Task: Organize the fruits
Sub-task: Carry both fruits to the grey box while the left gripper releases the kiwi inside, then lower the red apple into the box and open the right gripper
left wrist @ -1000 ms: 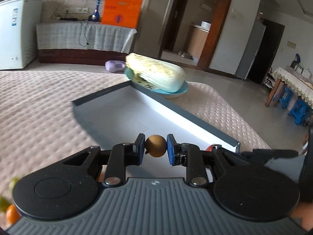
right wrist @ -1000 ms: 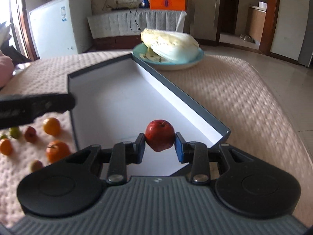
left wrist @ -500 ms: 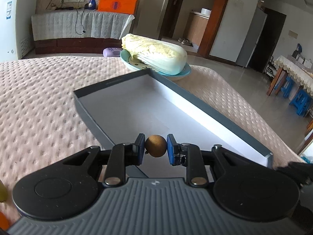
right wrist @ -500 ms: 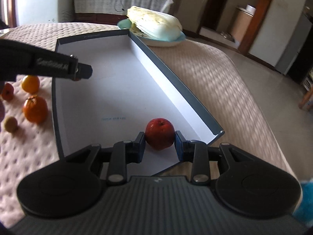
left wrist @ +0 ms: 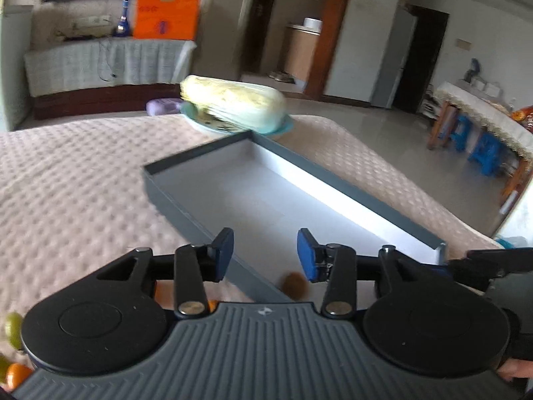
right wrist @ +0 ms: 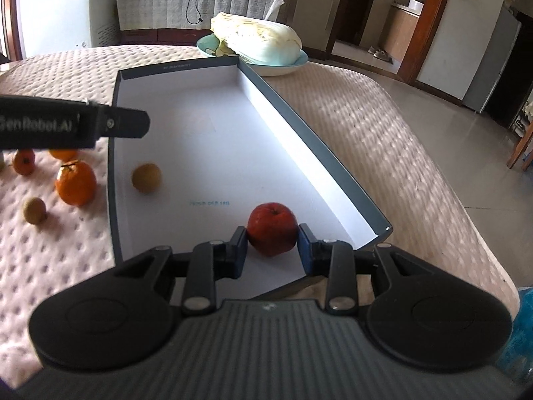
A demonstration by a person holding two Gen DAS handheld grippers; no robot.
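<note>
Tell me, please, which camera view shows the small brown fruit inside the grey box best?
The right wrist view: the small brown fruit lies whole on the box floor near its left wall. The left wrist view shows it blurred, low, partly hidden behind the left gripper, whose jaws are opening, empty.

The right hand-held gripper (right wrist: 272, 244) clamps a red apple (right wrist: 272, 228) over the grey box (right wrist: 336, 166), near a brown fruit (right wrist: 146, 177)
</note>
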